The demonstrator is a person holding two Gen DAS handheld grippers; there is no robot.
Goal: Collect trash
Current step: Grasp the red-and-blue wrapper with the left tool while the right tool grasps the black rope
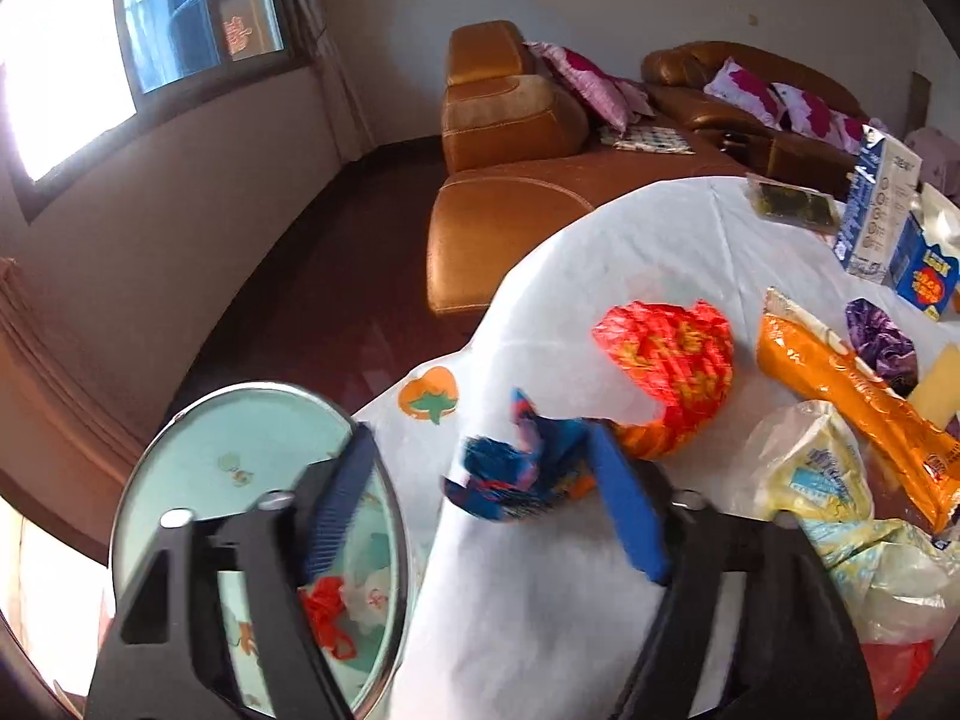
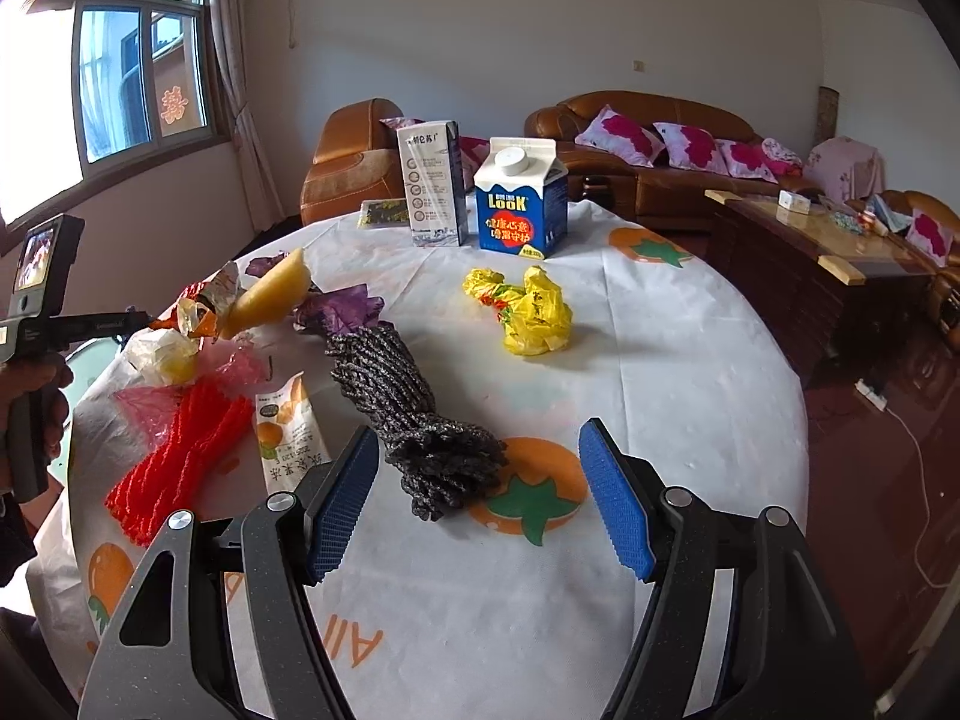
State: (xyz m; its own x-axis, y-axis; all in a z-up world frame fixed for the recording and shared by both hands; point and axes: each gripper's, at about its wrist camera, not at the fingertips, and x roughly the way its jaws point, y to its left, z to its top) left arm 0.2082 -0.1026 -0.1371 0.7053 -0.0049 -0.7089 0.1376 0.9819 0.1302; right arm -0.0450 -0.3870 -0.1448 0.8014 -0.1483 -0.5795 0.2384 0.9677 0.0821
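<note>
While the left claw (image 1: 480,480) reaches over the table (image 1: 630,252) edge, a crumpled blue wrapper (image 1: 516,468) sits between its blue pads, against the right pad (image 1: 630,504); the other pad stands clear of it over the bin, so I cannot tell whether it is truly pinched. Below and to the left waits the round trash bin (image 1: 180,480), lined with a pale green bag and already holding red netting and white scraps. The step in hand looks like carrying one piece of litter off the table to the bin. Next, that claw should travel left until the wrapper hangs over the bin mouth, then let it fall. The right claw (image 2: 480,498) hovers with jaws apart and empty above a dark rope bundle (image 2: 414,414), near a yellow wrapper (image 2: 528,312).
</note>
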